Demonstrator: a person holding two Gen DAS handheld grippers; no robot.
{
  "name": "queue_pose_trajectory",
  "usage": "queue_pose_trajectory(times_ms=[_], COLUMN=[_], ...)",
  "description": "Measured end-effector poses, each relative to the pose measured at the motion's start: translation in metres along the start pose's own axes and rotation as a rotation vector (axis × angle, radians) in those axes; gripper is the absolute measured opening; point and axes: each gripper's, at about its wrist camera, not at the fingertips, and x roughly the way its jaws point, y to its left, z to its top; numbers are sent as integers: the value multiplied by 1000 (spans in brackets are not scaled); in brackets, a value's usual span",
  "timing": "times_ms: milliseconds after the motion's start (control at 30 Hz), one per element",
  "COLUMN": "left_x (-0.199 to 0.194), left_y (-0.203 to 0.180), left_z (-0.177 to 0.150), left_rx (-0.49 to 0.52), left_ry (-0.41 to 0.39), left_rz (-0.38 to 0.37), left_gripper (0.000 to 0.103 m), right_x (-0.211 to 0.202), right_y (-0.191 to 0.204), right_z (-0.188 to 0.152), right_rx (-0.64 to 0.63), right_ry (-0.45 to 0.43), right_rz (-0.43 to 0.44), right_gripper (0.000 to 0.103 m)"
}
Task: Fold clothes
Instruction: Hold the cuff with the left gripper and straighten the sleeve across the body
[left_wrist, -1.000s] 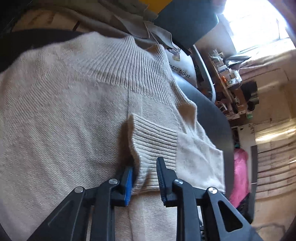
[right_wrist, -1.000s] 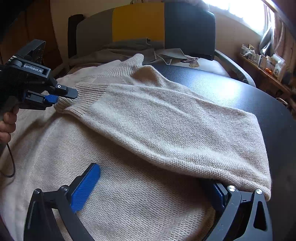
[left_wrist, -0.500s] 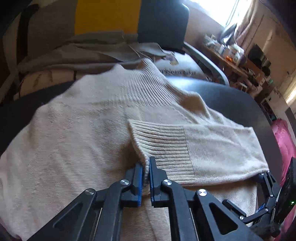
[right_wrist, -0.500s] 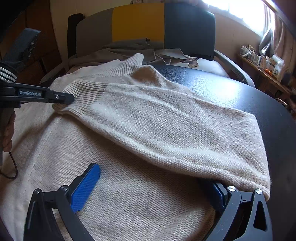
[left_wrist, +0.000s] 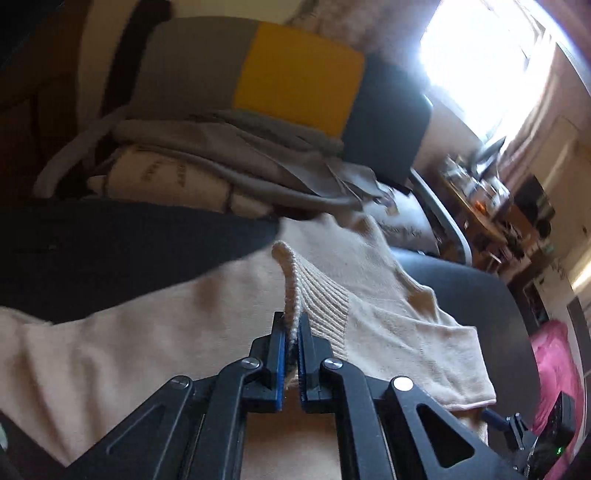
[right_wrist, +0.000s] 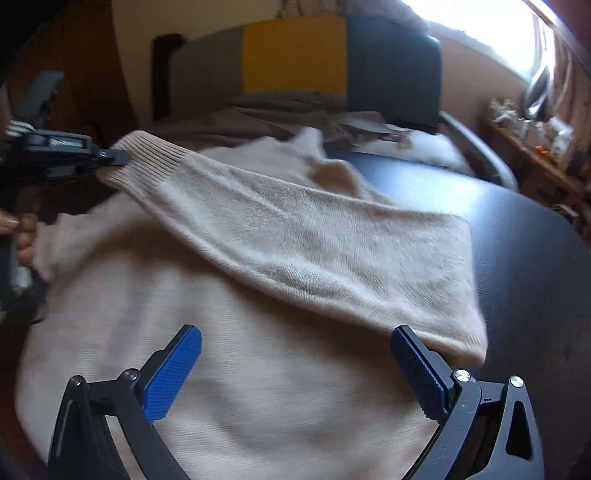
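On the dark table (right_wrist: 517, 229), beige sweater (right_wrist: 258, 387) spread flat. Left gripper (left_wrist: 291, 332) pinches the ribbed cuff (left_wrist: 317, 299), sleeve raised. Right gripper (right_wrist: 295, 373) gapes wide over the body, empty.

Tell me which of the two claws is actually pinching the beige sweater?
The left claw: it is shut on the ribbed cuff of the sweater. The right claw is wide open above the sweater, gripping nothing.
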Motion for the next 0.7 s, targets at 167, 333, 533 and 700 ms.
queue_pose_trajectory(times_ms=[167,333,533,700], left_x=[-16,-4,-19,-16], left_y=[44,63,69,69], left_z=[-25,-57,-73,-78], left_rx=[-40,-48,-89,-42], left_ry=[19,85,38,82], left_rz=[53,71,50,-15], left_gripper=[4,4,4,5], right_x=[-5,-1,-3,-17], right_y=[3,-25,-44,-59], right_z=[-19,-50,-55,-46], right_rx=[106,290,368,445], right_ry=[-26,-50,-99,-105], right_rz=[154,259,362,362], right_gripper=[103,103,103,103])
